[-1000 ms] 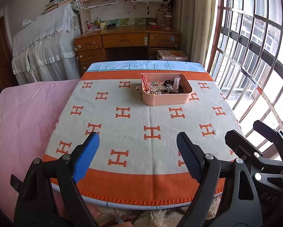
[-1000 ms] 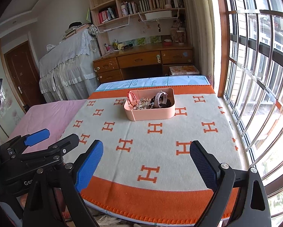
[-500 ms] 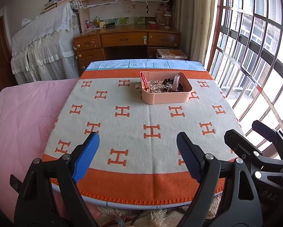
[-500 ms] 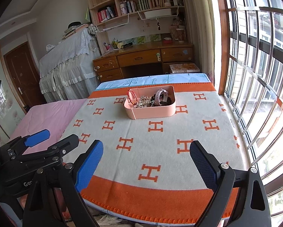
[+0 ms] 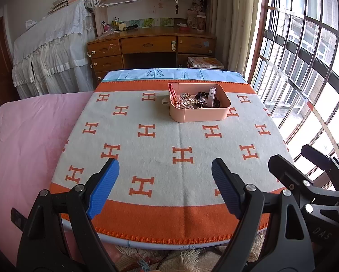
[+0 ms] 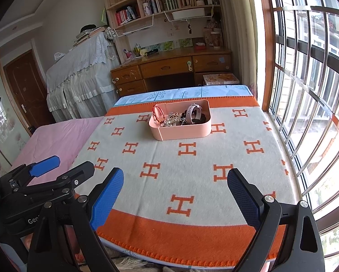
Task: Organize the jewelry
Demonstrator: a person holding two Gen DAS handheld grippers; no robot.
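Observation:
A pink tray (image 5: 201, 114) (image 6: 183, 132) stands at the far side of the blanket-covered table. It holds a tangle of jewelry: a red bracelet (image 6: 158, 113), a silvery chain pile (image 6: 172, 120), dark beads (image 5: 202, 94) and a pale pink watch (image 6: 192, 111) (image 5: 211, 95). My left gripper (image 5: 166, 184) hangs open over the near edge of the table, empty. My right gripper (image 6: 176, 195) is open too, beside it on the right, with nothing between its blue pads. Both are well short of the tray.
The table wears a cream blanket (image 5: 164, 140) with orange H marks and an orange border. A pink bed (image 5: 26, 136) adjoins on the left. Barred windows (image 6: 309, 90) run along the right. A wooden desk (image 5: 151, 47) and bookshelves stand behind.
Both grippers have crept slightly forward and up, so the tray sits a touch higher and farther in the views. Jaws stay open and the jewelry has not moved.

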